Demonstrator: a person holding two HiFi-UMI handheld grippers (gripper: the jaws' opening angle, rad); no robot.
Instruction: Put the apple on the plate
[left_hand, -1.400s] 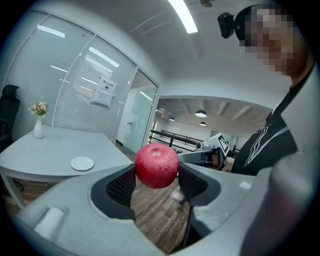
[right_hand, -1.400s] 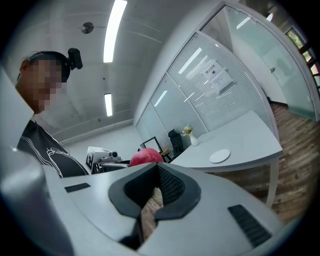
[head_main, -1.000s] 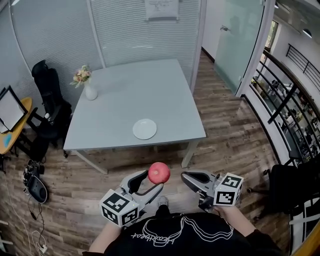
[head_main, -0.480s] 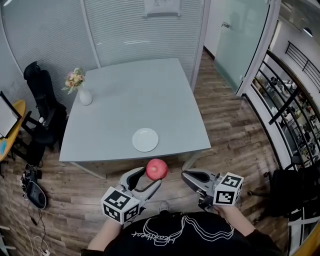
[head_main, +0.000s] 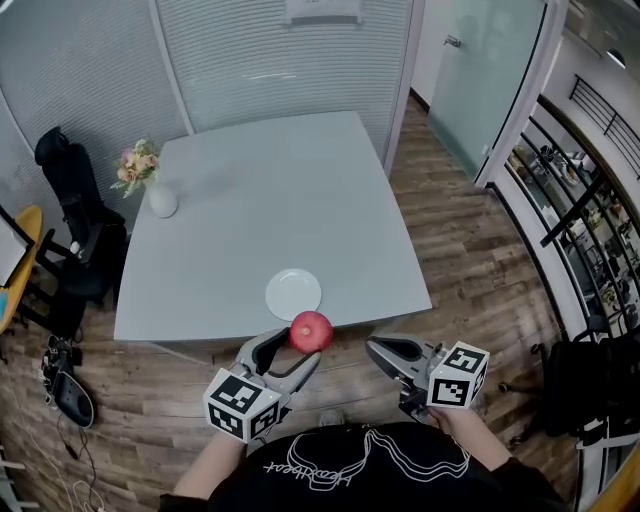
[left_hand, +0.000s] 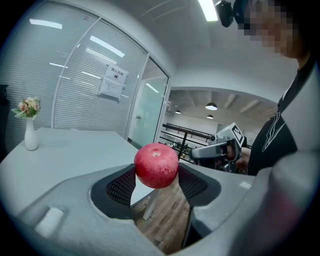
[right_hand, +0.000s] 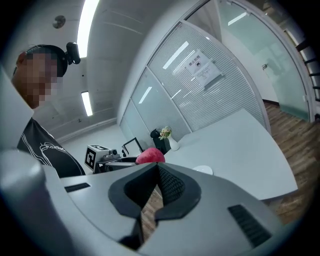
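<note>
A red apple sits between the pads of my left gripper, which is shut on it in the air just short of the table's near edge. In the left gripper view the apple fills the gap between the dark pads. The white plate lies empty on the grey table, close to the front edge and just beyond the apple. My right gripper hangs to the right over the wood floor, shut with nothing in it. Its own view shows the apple and the plate past the closed jaws.
A white vase with flowers stands at the table's far left corner. A black chair is left of the table. Glass walls with blinds stand behind it, and a railing runs along the right.
Both grippers have moved forward toward the table, so the table's front edge and the plate are nearer. The apple stays held in the left gripper; the right stays closed.
</note>
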